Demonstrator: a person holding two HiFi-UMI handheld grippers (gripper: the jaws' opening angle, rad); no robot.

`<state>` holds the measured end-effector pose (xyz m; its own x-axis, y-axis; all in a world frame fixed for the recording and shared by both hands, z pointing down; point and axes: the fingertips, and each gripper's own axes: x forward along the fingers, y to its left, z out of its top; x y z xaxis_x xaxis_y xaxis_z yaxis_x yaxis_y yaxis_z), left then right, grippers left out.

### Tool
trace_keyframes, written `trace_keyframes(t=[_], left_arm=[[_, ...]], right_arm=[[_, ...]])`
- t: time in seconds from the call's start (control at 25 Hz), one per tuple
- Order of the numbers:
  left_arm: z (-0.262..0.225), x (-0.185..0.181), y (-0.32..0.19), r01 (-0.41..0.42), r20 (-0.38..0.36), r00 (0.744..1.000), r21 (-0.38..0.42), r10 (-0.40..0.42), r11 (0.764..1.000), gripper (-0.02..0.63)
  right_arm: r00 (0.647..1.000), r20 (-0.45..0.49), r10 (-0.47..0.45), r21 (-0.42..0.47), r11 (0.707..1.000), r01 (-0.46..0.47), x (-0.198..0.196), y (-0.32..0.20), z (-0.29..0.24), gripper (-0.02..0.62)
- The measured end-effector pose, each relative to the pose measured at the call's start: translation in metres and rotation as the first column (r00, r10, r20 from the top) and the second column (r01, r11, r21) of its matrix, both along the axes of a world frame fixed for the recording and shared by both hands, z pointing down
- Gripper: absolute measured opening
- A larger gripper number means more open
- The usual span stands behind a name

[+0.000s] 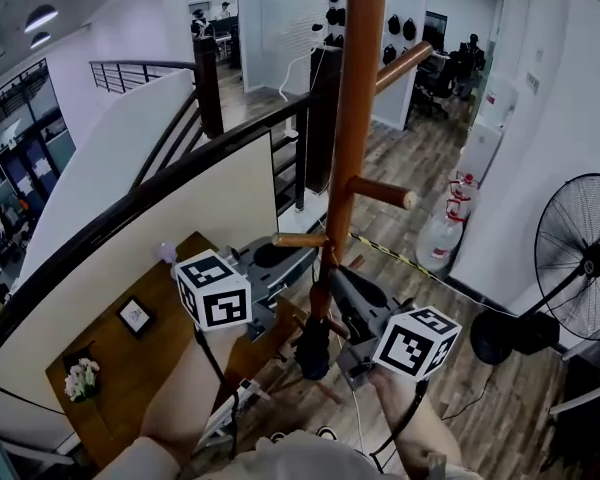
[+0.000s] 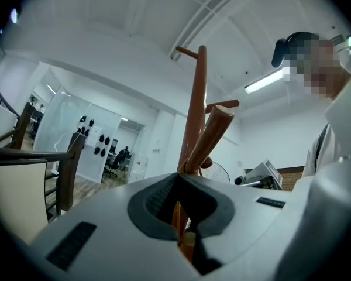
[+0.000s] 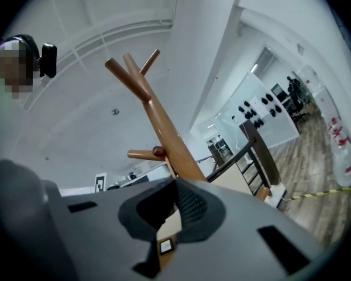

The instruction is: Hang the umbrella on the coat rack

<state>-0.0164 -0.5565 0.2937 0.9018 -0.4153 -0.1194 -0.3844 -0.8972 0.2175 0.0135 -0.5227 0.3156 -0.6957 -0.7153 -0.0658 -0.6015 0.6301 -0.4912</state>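
Umbrella: dark, folded, hanging upright low on the rack. It sits tight against the pole, between the two grippers. Its top end is hidden where the right gripper meets the pole, so I can't tell what carries it.

Left gripper: tips pressed together, nothing between them. They point at the pole just under a short peg. Its own view shows only a thin slit behind the tips, with rack wood visible through it. In the head view its marker cube overlaps the right edge of the table.

Right gripper: tips also pressed together, nothing pinched. The nose is up against the pole from the right, just beside the umbrella. I can't confirm contact with the umbrella. Through the slit behind the tips, its own view shows pale wall and a small square frame.

Neither gripper view shows the umbrella. Both look up along the pole and its upper pegs.

On the table, a picture frame sits mid-surface and flowers sit near the left corner. A dark railing runs diagonally behind the table, past the rack. A fan stands at the right, well apart from the rack.
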Motion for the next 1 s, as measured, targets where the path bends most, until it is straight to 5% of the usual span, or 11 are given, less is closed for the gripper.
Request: trace_keyframes(t=[0.52, 1.0], left_arm=[[-0.006, -0.02, 0.016, 0.167, 0.002, 0.986, 0.055, -0.168, 0.984, 0.025], [-0.031, -0.061, 0.055, 0.396, 0.139, 0.888, 0.254, -0.438, 0.882, 0.023]], right_arm=[[0.987, -0.134, 0.083, 0.139, 0.988, -0.064, 0.024, 0.012, -0.024, 0.058], [0.955, -0.257, 0.148, 0.337, 0.94, -0.055, 0.039, 0.044, -0.074, 0.054]])
